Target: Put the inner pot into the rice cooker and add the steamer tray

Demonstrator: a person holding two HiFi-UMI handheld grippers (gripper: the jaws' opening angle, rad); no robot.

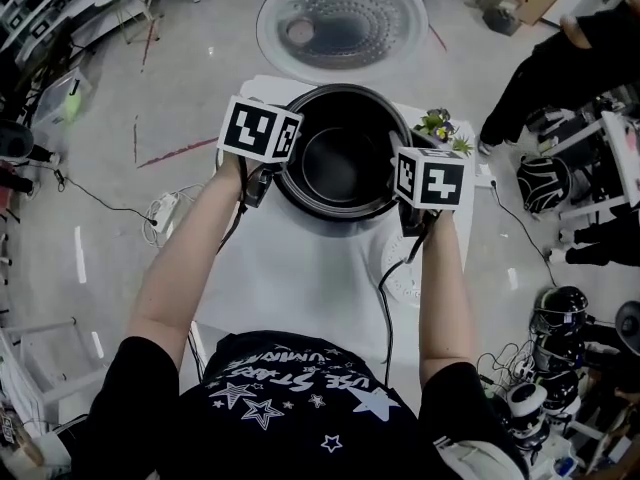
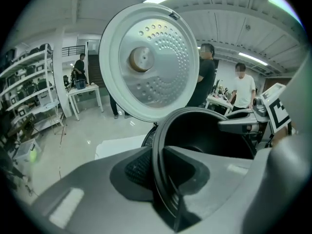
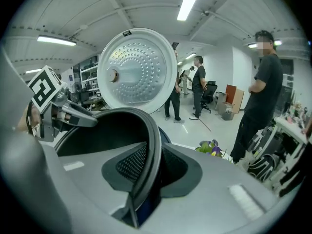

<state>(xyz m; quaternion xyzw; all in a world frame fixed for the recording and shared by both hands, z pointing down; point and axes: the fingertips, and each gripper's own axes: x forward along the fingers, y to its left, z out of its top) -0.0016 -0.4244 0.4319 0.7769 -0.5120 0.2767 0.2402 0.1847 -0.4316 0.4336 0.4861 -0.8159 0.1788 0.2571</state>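
Note:
The black inner pot (image 1: 343,158) hangs between both grippers over the rice cooker, whose open lid (image 1: 342,20) stands up behind it. My left gripper (image 1: 262,178) is shut on the pot's left rim (image 2: 158,165), with the rim pinched between its textured pads (image 2: 141,167). My right gripper (image 1: 412,208) is shut on the pot's right rim (image 3: 153,150). The cooker's body is mostly hidden under the pot. In both gripper views the lid's perforated inner plate (image 2: 153,60) (image 3: 136,72) fills the background. No steamer tray is in view.
The cooker stands on a small white table (image 1: 300,268). A small potted plant (image 1: 443,126) sits at the table's far right. Cables (image 1: 395,268) run over the table. Several people (image 3: 263,82) stand around, and helmets (image 1: 545,183) and gear lie at the right.

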